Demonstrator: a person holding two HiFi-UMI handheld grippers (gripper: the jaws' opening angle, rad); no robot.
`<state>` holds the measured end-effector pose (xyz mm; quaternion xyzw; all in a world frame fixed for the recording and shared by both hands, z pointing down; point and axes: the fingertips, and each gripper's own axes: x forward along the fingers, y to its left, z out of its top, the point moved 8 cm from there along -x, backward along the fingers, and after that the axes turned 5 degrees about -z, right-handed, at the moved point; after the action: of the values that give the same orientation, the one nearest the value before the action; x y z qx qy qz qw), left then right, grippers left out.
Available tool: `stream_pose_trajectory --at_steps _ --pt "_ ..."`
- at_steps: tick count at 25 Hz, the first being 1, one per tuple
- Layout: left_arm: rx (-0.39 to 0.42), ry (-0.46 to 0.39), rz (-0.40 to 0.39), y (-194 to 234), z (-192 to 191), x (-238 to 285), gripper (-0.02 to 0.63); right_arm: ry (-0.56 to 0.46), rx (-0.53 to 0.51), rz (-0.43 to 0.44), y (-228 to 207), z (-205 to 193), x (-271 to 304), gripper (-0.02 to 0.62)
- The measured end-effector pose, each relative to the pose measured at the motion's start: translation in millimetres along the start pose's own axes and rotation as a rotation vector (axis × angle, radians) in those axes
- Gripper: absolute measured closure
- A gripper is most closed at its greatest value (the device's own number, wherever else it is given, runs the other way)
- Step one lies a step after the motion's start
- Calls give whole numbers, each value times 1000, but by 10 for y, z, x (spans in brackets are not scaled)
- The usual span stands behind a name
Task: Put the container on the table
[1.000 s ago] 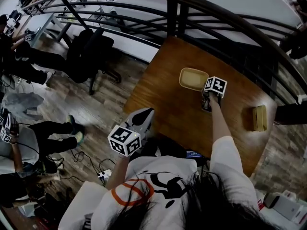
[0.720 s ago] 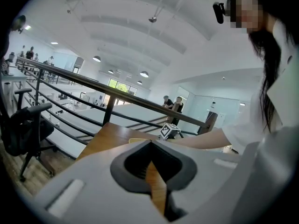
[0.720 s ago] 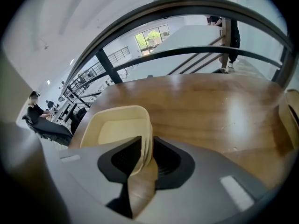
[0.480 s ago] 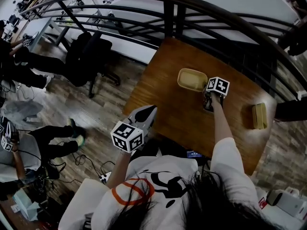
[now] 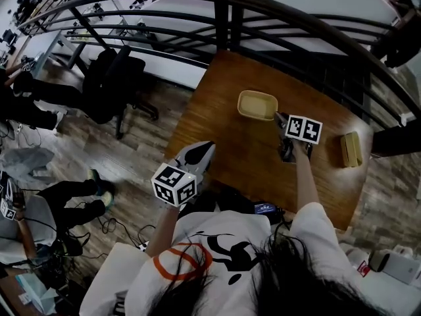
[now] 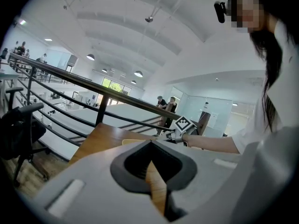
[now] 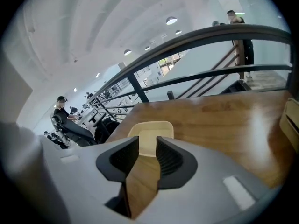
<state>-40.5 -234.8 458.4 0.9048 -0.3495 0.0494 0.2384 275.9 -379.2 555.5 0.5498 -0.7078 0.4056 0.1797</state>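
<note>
A shallow beige container (image 5: 256,105) sits upright on the wooden table (image 5: 227,137), towards its far side. My right gripper (image 5: 279,118) lies low over the table just right of the container, pointing at it. In the right gripper view that gripper (image 7: 148,142) stands open, with only table top between its fingers and the container (image 7: 150,132) just beyond the tips. My left gripper (image 5: 208,148) hovers at the table's near left edge. The left gripper view shows its jaws (image 6: 149,143) meeting at the tips, with nothing held.
A second beige piece (image 5: 351,149) lies near the table's right end, also at the right gripper view's edge (image 7: 290,121). A black railing (image 5: 263,8) curves behind the table. An office chair (image 5: 108,78) and seated people are on the floor to the left.
My right gripper has drawn back a little from the container's right edge towards me. The container stays on the table. The left gripper has hardly moved.
</note>
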Motion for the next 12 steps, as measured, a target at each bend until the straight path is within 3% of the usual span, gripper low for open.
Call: stream_pose_trajectory --at_steps 12 --pt "33 7 -84 85 19 -425 606 -122 62 100 905 -749 -991 515"
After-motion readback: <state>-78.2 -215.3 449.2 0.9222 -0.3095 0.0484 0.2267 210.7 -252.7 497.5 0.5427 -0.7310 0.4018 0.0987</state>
